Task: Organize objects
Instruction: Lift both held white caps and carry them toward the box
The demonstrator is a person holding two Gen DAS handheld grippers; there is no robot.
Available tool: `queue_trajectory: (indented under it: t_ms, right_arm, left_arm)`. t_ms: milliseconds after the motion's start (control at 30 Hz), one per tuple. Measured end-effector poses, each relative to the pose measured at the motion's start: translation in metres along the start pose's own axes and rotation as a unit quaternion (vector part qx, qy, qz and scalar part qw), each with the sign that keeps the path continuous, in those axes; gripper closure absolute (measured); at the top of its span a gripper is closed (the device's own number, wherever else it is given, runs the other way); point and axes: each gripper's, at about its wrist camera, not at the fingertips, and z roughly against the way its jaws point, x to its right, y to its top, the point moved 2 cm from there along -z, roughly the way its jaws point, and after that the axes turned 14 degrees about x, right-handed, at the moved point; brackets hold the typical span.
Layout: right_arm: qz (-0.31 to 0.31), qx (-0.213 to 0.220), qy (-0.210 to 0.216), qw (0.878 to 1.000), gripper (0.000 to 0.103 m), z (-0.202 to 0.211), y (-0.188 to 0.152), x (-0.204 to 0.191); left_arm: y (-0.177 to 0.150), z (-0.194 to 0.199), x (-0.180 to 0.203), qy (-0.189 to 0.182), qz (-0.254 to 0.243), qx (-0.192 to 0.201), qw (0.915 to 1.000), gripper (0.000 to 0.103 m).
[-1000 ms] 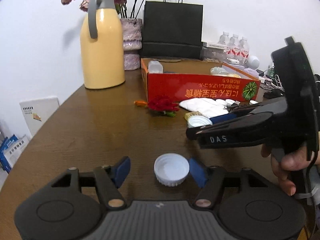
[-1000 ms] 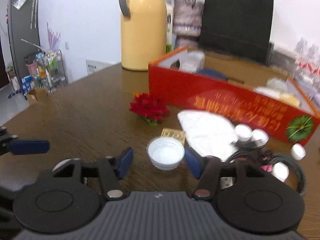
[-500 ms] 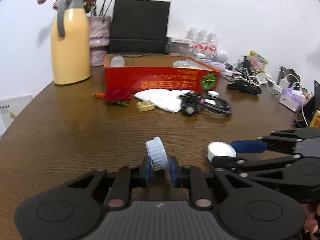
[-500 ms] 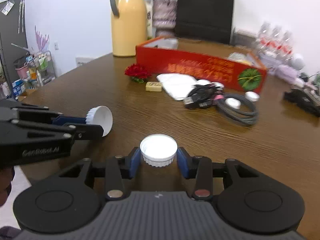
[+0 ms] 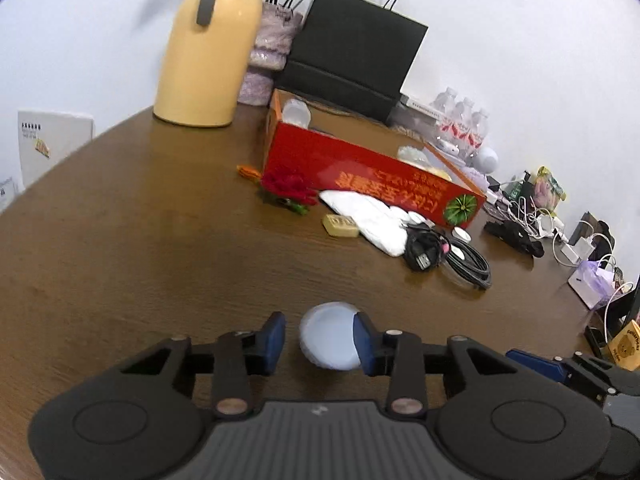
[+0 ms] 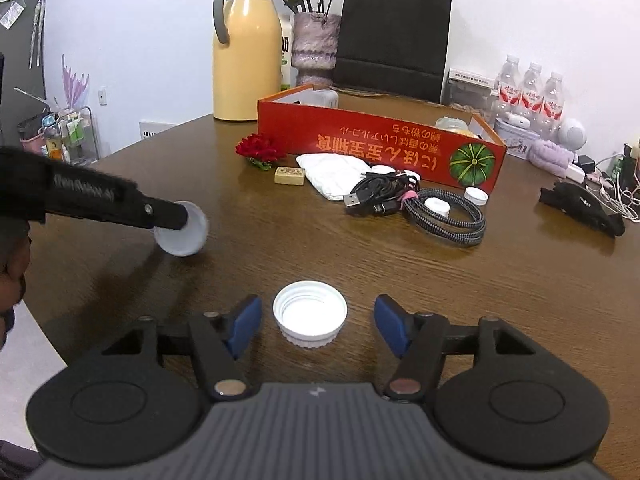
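white caps point(image 6: 310, 314) | dark brown wood-grain table point(image 6: 520, 280) | red box point(image 6: 380, 146), orange lettering | yellow thermos point(image 6: 246, 52) | black bag point(image 6: 394, 36)

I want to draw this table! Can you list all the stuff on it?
caps: two near, white, one between right fingers, one at left gripper; several small by cables
box: one, red, mid table
flask: one, yellow, back left
vase: one, purple, beside flask
bag: one, black, behind box
rose: one, red, by box
tile: one, tan
cloth: one, white
cables: black, coiled
bottles: three, clear, back right
left hand-held gripper: open
right hand-held gripper: open
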Motion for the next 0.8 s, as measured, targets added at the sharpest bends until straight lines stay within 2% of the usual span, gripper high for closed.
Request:
queue_trajectory:
  t_ms: [67, 133, 233, 333, 467, 533, 567, 600, 800]
  right_arm:
    - [0.002, -0.002, 0.001, 1.0, 0.038, 0.0, 0.0, 0.0]
    - [0.001, -0.005, 0.006, 1.0, 0.039, -0.001, -0.002, 0.0]
    - [-0.002, -0.008, 0.008, 1.0, 0.042, -0.001, -0.004, -0.001]
    - [-0.01, -0.01, 0.009, 1.0, 0.044, -0.001, -0.006, 0.002]
    - [-0.021, -0.015, 0.009, 1.0, 0.056, -0.004, -0.007, 0.006]
    - [-0.03, -0.013, 0.012, 0.999, 0.061, -0.006, -0.006, 0.01]
    - [-0.031, -0.013, 0.011, 0.999, 0.061, -0.007, -0.006, 0.011]
    - [-0.03, -0.012, 0.009, 0.999, 0.061, -0.009, -0.006, 0.012]
    - [-0.032, -0.011, 0.006, 0.999, 0.061, -0.026, 0.001, 0.018]
  left_arm:
    - [-0.002, 0.004, 0.008, 0.009, -0.051, 0.016, 0.9986, 0.066]
    - [-0.006, 0.005, 0.016, -0.006, -0.085, 0.018, 0.9962, 0.058]
    - [-0.009, 0.0, 0.022, -0.016, -0.089, 0.013, 0.9958, 0.052]
    - [-0.011, -0.01, 0.025, -0.01, -0.103, 0.013, 0.9945, 0.051]
    - [-0.009, -0.025, 0.029, -0.004, -0.123, 0.012, 0.9923, 0.051]
    - [-0.008, -0.034, 0.029, 0.0, -0.125, 0.003, 0.9921, 0.053]
    - [-0.008, -0.037, 0.028, 0.002, -0.125, -0.002, 0.9921, 0.058]
    - [-0.007, -0.04, 0.028, 0.004, -0.124, -0.007, 0.9922, 0.07]
    - [-0.004, -0.046, 0.03, -0.001, -0.121, -0.006, 0.9926, 0.07]
